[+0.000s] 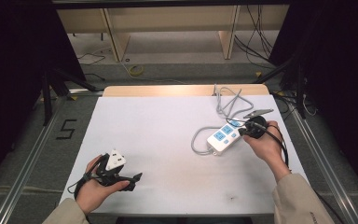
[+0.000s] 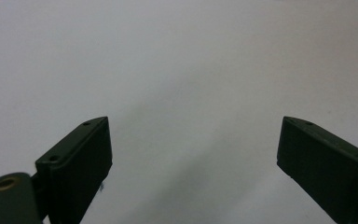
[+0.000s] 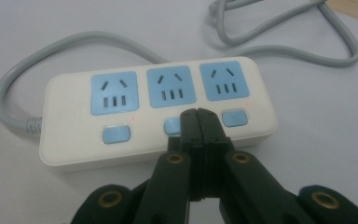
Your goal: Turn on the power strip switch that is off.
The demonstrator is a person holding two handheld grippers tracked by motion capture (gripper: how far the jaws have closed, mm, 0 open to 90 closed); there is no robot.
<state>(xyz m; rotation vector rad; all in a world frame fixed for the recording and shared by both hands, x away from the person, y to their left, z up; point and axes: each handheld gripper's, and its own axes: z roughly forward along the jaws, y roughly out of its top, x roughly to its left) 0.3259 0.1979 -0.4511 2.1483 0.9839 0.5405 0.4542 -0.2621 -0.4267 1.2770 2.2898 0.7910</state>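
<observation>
White power strip (image 3: 158, 114) with three blue sockets and three blue switches, lying toward the right of the white table (image 1: 168, 140), grey cord (image 3: 51, 46) looping away behind. Right tongs (image 3: 196, 122) closed, empty, tips at the middle switch (image 3: 171, 125), seemingly pressing it. Left tongs (image 2: 193, 149) open wide, empty, resting low over bare table at the near left. Likely risks: closed tips sliding off the small switch onto the neighbouring one, or pushing the light, unbraced strip across the table instead of toggling.
</observation>
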